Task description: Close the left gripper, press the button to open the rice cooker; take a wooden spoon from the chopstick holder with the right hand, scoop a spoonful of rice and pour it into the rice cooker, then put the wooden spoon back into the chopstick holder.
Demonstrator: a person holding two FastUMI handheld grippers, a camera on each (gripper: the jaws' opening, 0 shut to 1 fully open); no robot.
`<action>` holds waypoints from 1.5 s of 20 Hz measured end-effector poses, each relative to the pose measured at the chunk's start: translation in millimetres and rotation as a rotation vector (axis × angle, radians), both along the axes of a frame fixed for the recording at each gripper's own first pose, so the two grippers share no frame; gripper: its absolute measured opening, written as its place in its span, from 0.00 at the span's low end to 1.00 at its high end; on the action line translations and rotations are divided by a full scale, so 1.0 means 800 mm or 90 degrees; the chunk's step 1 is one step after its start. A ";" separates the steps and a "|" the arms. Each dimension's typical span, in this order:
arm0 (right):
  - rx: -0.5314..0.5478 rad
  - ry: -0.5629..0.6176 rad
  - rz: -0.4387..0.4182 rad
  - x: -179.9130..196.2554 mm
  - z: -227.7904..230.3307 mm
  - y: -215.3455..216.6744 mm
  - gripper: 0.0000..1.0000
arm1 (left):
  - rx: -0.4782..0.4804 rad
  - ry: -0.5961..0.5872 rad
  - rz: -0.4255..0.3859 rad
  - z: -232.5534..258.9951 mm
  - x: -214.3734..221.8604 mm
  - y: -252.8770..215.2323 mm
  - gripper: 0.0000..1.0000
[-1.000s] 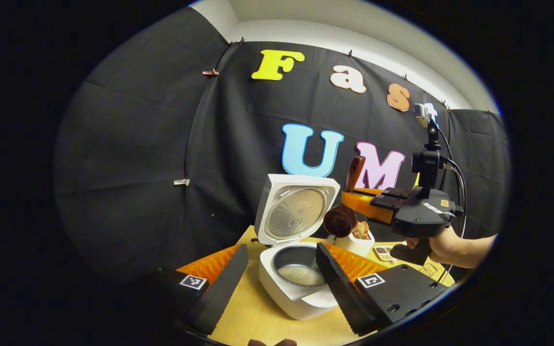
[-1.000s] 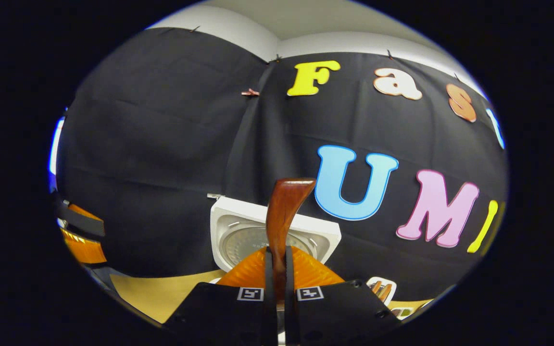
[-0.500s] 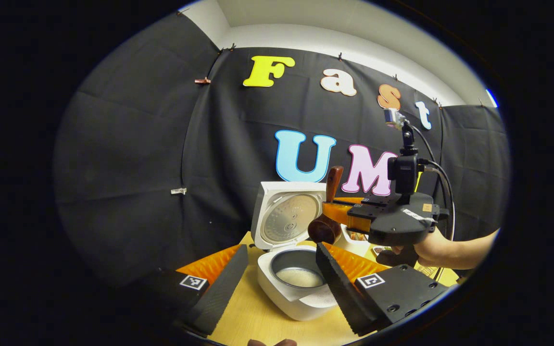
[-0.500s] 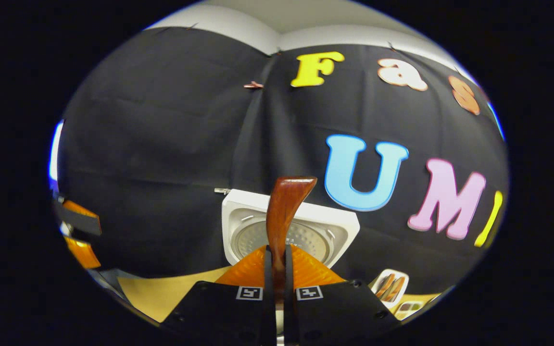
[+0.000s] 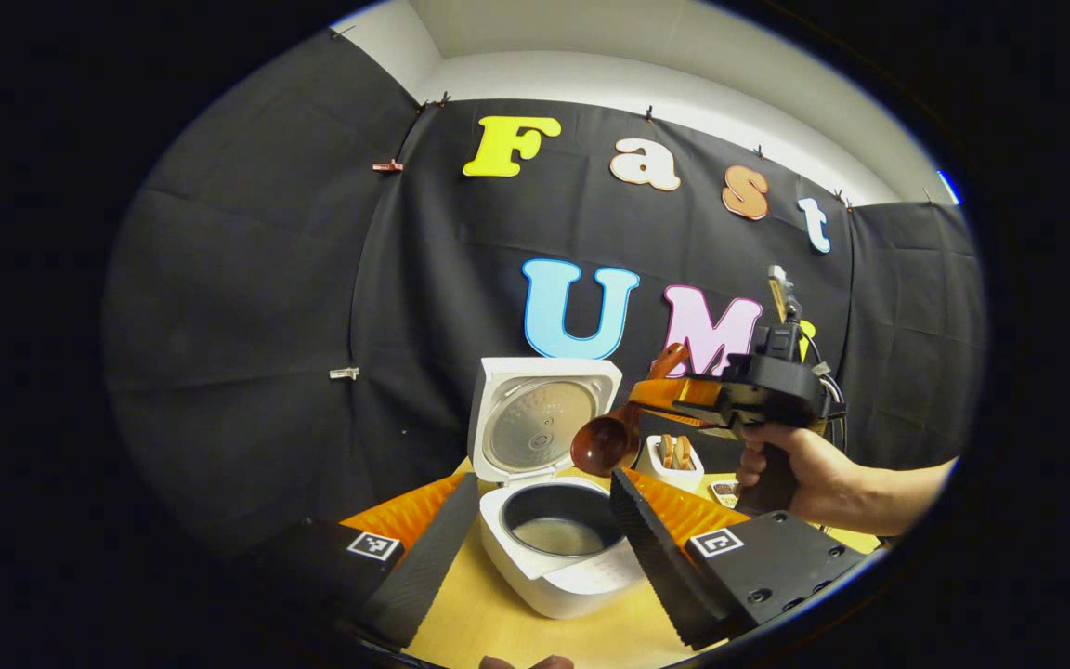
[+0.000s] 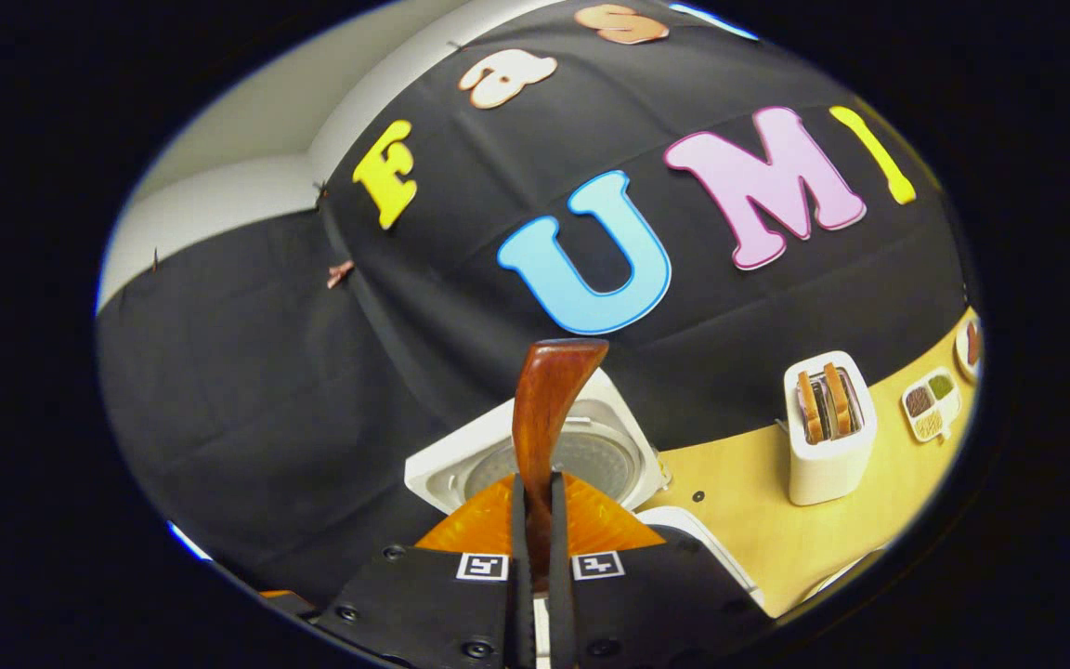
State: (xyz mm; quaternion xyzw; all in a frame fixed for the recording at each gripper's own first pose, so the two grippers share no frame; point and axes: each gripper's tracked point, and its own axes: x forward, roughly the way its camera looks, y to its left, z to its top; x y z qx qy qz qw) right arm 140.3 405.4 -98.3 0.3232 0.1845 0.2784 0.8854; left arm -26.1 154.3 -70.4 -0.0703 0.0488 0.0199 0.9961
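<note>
Left gripper view. Item: rice cooker [image 5: 558, 548], white, on the wooden table [image 5: 489, 623], lid [image 5: 540, 418] raised upright behind the pot, inner pot exposed with a pale layer of rice at its bottom. The cooker sits at 6 o'clock of the picture, between the left tool's [image 5: 544, 530] two fingers, which stand wide apart and hold nothing.

Item: right tool [image 5: 660, 395], at about 3 o'clock from the lid, held by a person's hand [image 5: 800, 469] with a bare forearm running off toward 4 o'clock. Its fingers are pressed together on the handle of a wooden spoon [image 5: 609, 437]. The spoon slants, handle end toward 1 o'clock, bowl toward 7 o'clock; the bowl hangs above the far right rim of the open pot, just in front of the lid's right edge. Whether any rice is in the bowl, I cannot tell.

Item: white holder [image 5: 672, 462], behind the cooker at 4 o'clock from the lid, with brown pieces standing in its top.

Right gripper view. Item: right tool [image 6: 536, 530] at 6 o'clock, fingers clamped on the spoon [image 6: 544, 409] handle, which rises upright between them. Beyond it, the cooker lid [image 6: 535, 465]. White holder [image 6: 828, 432] at 3 o'clock on the table [image 6: 758, 520], upright; a small divided dish [image 6: 930, 404] just beside it toward the edge.
</note>
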 end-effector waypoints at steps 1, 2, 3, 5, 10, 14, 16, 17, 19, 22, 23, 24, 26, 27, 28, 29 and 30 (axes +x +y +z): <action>0.025 0.001 -0.003 -0.003 0.014 -0.017 0.10 | 0.005 -0.002 0.007 0.003 -0.002 -0.004 0.98; 0.044 -0.004 -0.006 -0.006 0.027 -0.036 0.10 | 0.012 -0.002 0.014 0.008 -0.005 -0.008 0.98; 0.058 -0.007 -0.012 -0.008 0.039 -0.058 0.10 | 0.019 -0.002 0.022 0.011 -0.007 -0.013 0.98; 0.070 -0.021 -0.028 -0.013 0.057 -0.106 0.10 | 0.034 -0.006 0.034 0.021 -0.011 -0.022 0.98; 0.025 -0.092 -0.083 -0.022 0.090 -0.241 0.10 | 0.039 -0.010 0.048 0.036 -0.011 -0.056 0.98; 0.014 -0.116 -0.125 -0.031 0.100 -0.352 0.10 | 0.032 -0.019 0.041 0.051 -0.005 -0.096 0.97; 0.019 -0.124 -0.147 -0.038 0.101 -0.406 0.10 | 0.035 -0.025 0.037 0.059 0.000 -0.115 0.97; 0.016 -0.131 -0.157 -0.040 0.100 -0.433 0.10 | 0.038 -0.029 0.035 0.062 0.003 -0.125 0.97; 0.004 -0.125 -0.179 -0.045 0.085 -0.480 0.10 | 0.042 -0.036 0.032 0.067 0.011 -0.140 0.97; -0.025 -0.108 -0.217 -0.052 0.056 -0.552 0.10 | 0.041 -0.039 0.031 0.070 0.024 -0.159 0.97; -0.040 -0.104 -0.229 -0.053 0.045 -0.576 0.10 | 0.040 -0.037 0.032 0.069 0.029 -0.163 0.98; -0.054 -0.098 -0.240 -0.054 0.031 -0.600 0.10 | 0.040 -0.034 0.031 0.069 0.033 -0.168 0.98; -0.087 -0.078 -0.252 -0.057 -0.002 -0.643 0.10 | 0.044 -0.023 0.034 0.065 0.042 -0.177 0.98; -0.111 -0.064 -0.253 -0.058 -0.025 -0.660 0.10 | 0.049 -0.020 0.037 0.064 0.046 -0.181 0.98; -0.135 -0.050 -0.251 -0.059 -0.051 -0.673 0.10 | 0.055 -0.016 0.040 0.064 0.049 -0.185 0.98; -0.158 -0.039 -0.245 -0.059 -0.074 -0.682 0.10 | 0.061 -0.011 0.042 0.062 0.053 -0.189 0.98; -0.177 -0.032 -0.240 -0.057 -0.094 -0.688 0.10 | 0.064 -0.006 0.042 0.061 0.055 -0.194 0.98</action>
